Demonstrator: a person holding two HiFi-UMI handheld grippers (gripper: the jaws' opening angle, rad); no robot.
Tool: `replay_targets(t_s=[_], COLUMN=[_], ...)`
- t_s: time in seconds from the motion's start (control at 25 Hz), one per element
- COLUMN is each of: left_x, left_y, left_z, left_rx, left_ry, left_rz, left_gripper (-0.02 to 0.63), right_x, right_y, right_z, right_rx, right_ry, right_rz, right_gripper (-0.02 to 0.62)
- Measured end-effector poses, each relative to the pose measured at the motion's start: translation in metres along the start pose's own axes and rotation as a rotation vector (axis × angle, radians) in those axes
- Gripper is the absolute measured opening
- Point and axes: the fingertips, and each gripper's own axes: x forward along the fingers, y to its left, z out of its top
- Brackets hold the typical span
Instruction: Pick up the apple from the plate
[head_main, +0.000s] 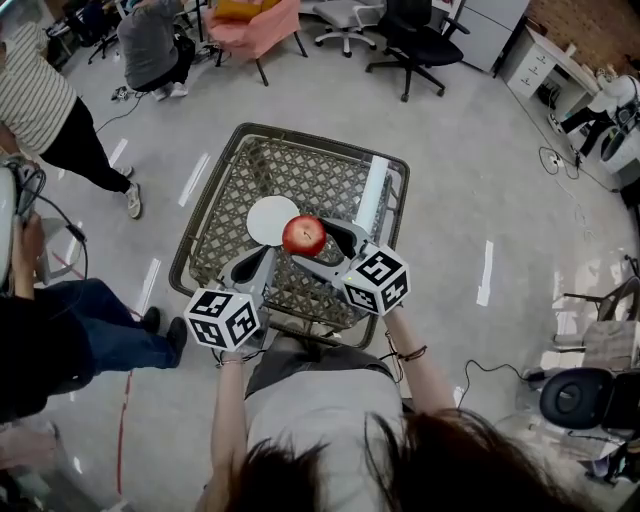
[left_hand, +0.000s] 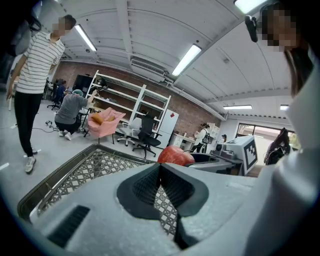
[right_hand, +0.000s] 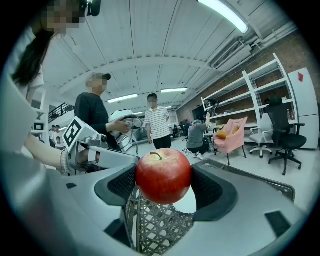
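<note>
The right gripper (head_main: 318, 244) has its dark pads pressed on either side of the round red apple (right_hand: 163, 175), which looks lifted just above the round white plate (head_main: 266, 222) in the metal mesh cart (head_main: 300, 165). The left gripper (left_hand: 160, 186) is pinched together on nothing. The pads meet only the apple's smooth curved flanks, so I'd worry that a tilt or a slackened squeeze could let it roll out into the cart. Its stem points up with the core axis near upright, and it is otherwise too round to have a long axis.

Plate (head_main: 268, 220) lies inside cart basket (head_main: 322, 172). Apple (head_main: 304, 235) sits between right gripper (head_main: 316, 243) jaws, over plate's right edge. Left gripper (head_main: 264, 258) alongside, to its left.
</note>
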Motion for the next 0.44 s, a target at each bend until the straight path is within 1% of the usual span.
replay_targets(t_s=[0.44], left_x=[0.0001], left_y=[0.003], left_z=[-0.0076], left_rx=[0.002], left_ry=[0.014], left_rz=[0.007], left_gripper=[0.011], right_x=[0.0008], right_y=[-0.0001], right_z=[-0.0028], right_rx=[-0.001], right_ry=[-0.006], right_rz=[0.005], right_gripper=[0.302])
